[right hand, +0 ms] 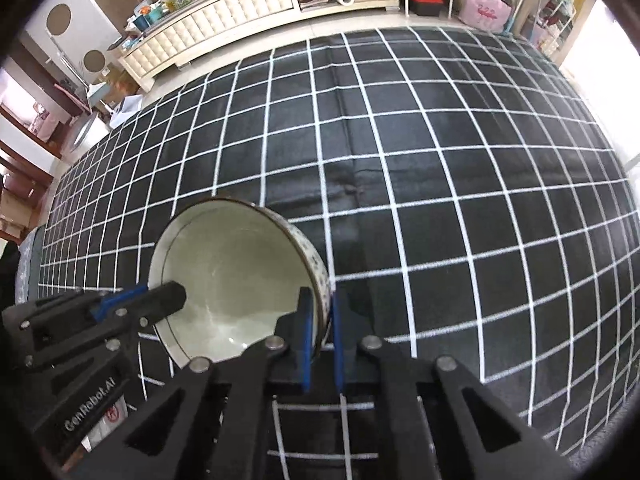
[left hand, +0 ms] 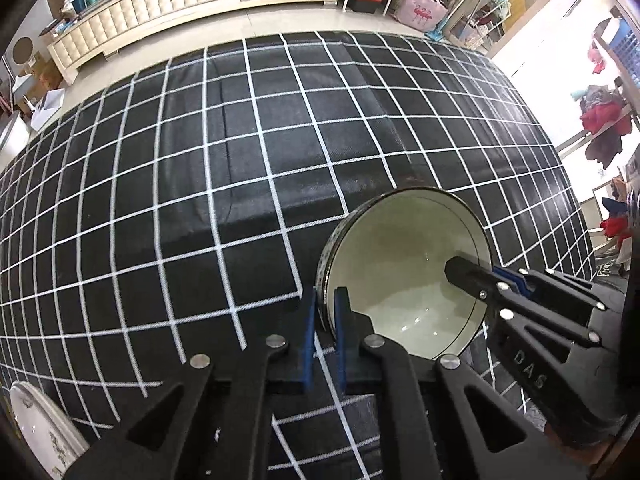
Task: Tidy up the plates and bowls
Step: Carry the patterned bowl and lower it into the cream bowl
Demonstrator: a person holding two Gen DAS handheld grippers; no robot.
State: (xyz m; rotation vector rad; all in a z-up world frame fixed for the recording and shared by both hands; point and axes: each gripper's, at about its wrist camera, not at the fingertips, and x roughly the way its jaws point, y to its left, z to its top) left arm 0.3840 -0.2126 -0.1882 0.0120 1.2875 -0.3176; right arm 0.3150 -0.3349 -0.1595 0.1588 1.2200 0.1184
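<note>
A cream bowl with a dark rim and patterned outside is held tilted above the black checked tablecloth. My left gripper is shut on its left rim. My right gripper is shut on the opposite rim of the same bowl. The right gripper also shows in the left wrist view, one finger inside the bowl. The left gripper shows in the right wrist view in the same way. A white patterned plate lies at the near left table edge.
The black tablecloth with white grid lines covers the table. A cream tufted cabinet and cluttered shelves stand beyond the far edge. A grey round object sits at the left table edge.
</note>
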